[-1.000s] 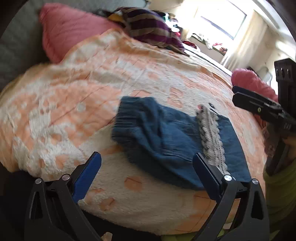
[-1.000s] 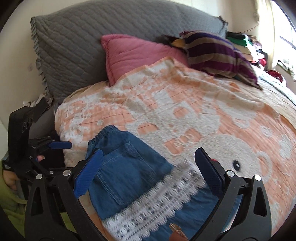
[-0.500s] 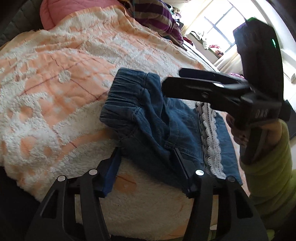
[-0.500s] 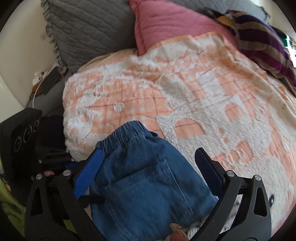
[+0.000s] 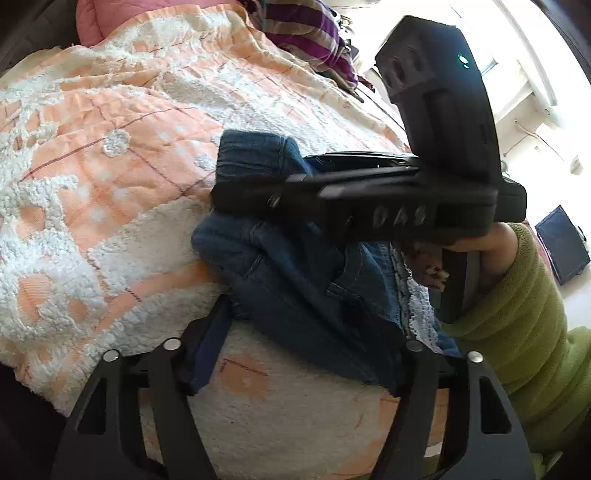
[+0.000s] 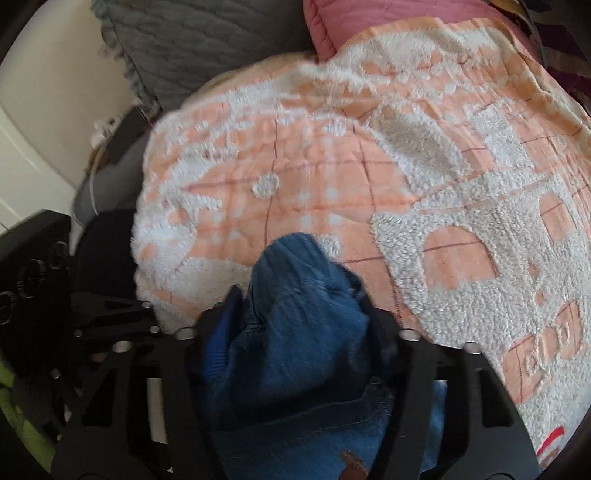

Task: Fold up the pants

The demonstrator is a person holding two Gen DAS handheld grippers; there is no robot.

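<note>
Right wrist view blurred, pants [image 6: 295, 332] bunched on bed blanket [image 6: 332, 166], right gripper [image 6: 299, 306] fingers closing around waistband, left gripper [image 5: 314, 332] fingers opening astride denim, lace trim partly hidden.

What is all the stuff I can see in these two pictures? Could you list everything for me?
pants: one pair, blue denim with a white lace band, bunched up on the blanket
blanket: one, orange and white, fluffy, spread over the bed
pink pillow: one, at the far end of the blanket
grey pillow: one, quilted, beside the pink one
striped cloth: one, purple and brown, heaped at the far edge
window: one, bright, far right
left gripper: black with blue pads, jaws opening, pants edge between them
right gripper: black with blue pads, jaws closing on the bunched pants
sleeve: one, green, on the arm that holds the right gripper
</note>
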